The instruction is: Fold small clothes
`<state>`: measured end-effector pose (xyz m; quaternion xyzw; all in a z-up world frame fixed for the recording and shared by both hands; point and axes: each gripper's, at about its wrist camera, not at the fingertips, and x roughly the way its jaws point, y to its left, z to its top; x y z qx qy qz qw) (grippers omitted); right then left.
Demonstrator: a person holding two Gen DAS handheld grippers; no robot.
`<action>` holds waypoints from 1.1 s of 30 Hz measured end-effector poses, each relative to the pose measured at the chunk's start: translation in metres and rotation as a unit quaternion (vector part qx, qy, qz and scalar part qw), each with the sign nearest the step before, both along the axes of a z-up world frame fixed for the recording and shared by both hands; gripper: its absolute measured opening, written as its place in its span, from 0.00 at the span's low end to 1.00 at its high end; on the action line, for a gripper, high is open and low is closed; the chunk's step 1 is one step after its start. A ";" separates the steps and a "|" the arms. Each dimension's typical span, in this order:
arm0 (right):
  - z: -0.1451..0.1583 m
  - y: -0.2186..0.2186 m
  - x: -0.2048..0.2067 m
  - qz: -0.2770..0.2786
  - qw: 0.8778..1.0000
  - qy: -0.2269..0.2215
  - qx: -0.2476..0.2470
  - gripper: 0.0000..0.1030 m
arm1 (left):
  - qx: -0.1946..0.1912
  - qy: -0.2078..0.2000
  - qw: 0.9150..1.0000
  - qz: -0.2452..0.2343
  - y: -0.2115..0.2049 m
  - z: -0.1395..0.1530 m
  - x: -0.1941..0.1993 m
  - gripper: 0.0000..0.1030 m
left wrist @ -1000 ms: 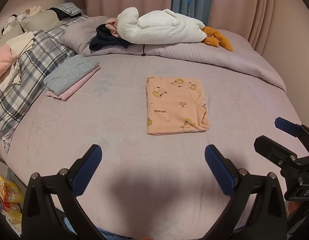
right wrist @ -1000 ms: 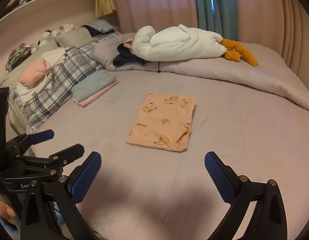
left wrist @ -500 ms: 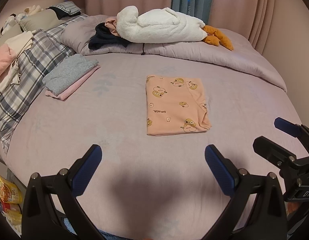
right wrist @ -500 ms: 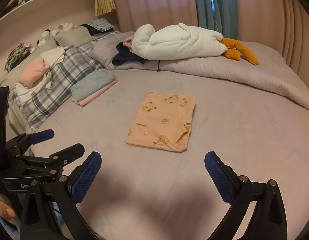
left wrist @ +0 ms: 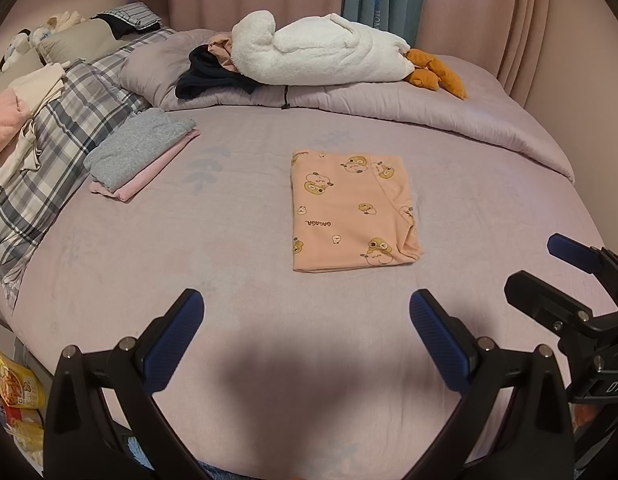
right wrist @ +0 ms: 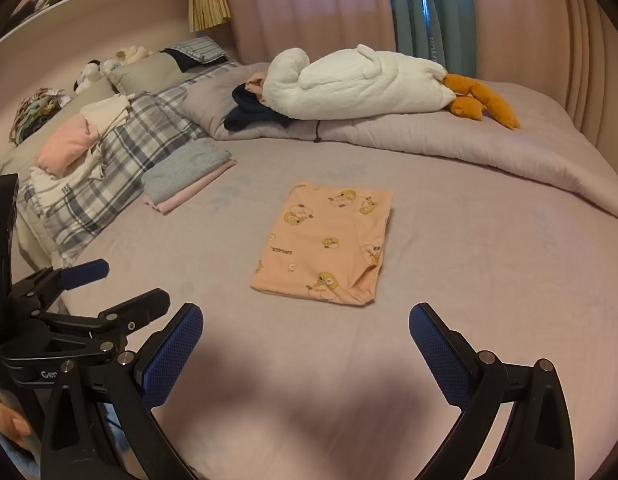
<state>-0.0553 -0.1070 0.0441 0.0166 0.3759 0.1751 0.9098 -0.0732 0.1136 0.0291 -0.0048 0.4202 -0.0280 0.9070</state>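
Lying flat mid-bed, the peach printed garment (left wrist: 351,212) is folded to a neat rectangle — this piece appears finished. A grey-and-pink folded stack (left wrist: 143,154) sits well apart by the plaid bedding (left wrist: 57,148). Left gripper (left wrist: 305,324) and right gripper (right wrist: 305,334) hover near the bed's near edge, jaws wide, holding nothing. Loose clothes by the pillows (right wrist: 81,144) likely remain — unconfirmed.

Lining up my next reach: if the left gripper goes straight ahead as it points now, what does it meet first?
Probably bare bedsheet, then the folded peach garment; left gripper is open, depth uncertain.
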 end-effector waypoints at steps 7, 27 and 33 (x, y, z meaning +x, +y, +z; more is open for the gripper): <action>0.000 0.000 0.001 0.000 1.000 0.000 0.001 0.99 | 0.001 0.000 1.000 0.000 0.000 0.000 0.001 1.00; 0.000 -0.003 0.004 0.001 1.000 0.003 0.001 0.99 | 0.003 0.000 1.000 0.001 0.002 -0.002 0.005 1.00; 0.000 -0.003 0.005 0.001 1.000 0.004 0.002 0.99 | 0.001 -0.001 1.000 -0.001 0.005 -0.001 0.004 1.00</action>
